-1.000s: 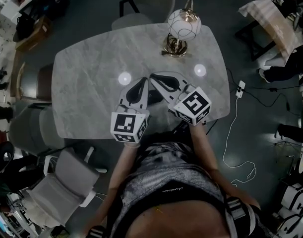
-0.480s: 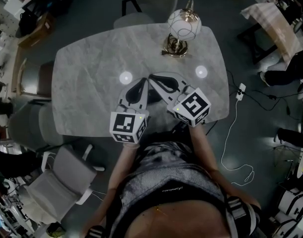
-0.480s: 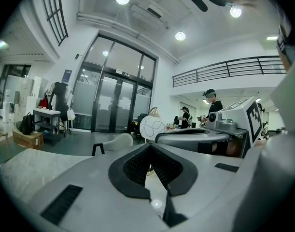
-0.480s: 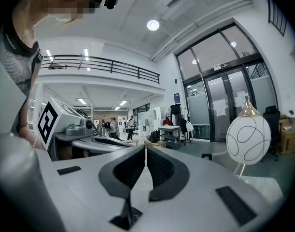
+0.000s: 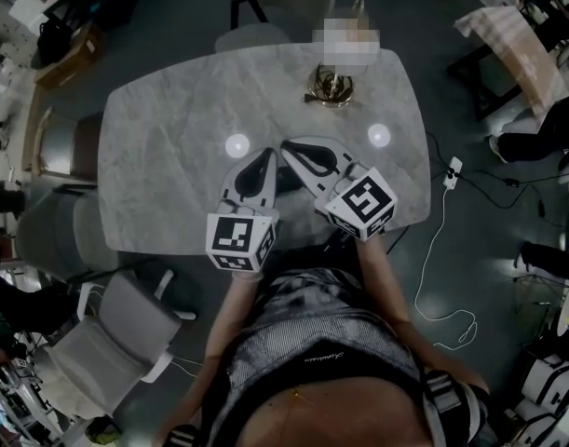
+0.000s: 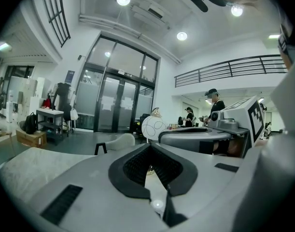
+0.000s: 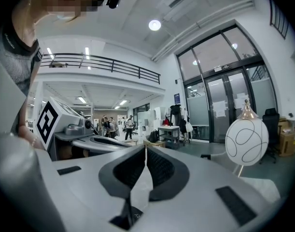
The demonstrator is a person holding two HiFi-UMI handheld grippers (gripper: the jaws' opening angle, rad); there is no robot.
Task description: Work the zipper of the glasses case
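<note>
Both grippers hover over the near half of the marble table (image 5: 163, 147), with their tips close together. The left gripper (image 5: 271, 151) is shut, and in the left gripper view its jaws (image 6: 150, 148) meet with nothing between them. The right gripper (image 5: 286, 144) is shut too, and its ribbed pads (image 7: 146, 151) are closed on empty air. Each gripper view shows the other gripper beside it, pointing level across the room. I cannot make out the glasses case in any view; only a dark patch shows under the grippers.
A lamp with a gold base (image 5: 329, 88) stands at the table's far edge; its white globe (image 6: 153, 127) (image 7: 246, 135) shows ahead of both grippers. Grey chairs stand at the far side (image 5: 284, 7) and at the left (image 5: 112, 347). A white cable (image 5: 442, 240) lies on the floor to the right.
</note>
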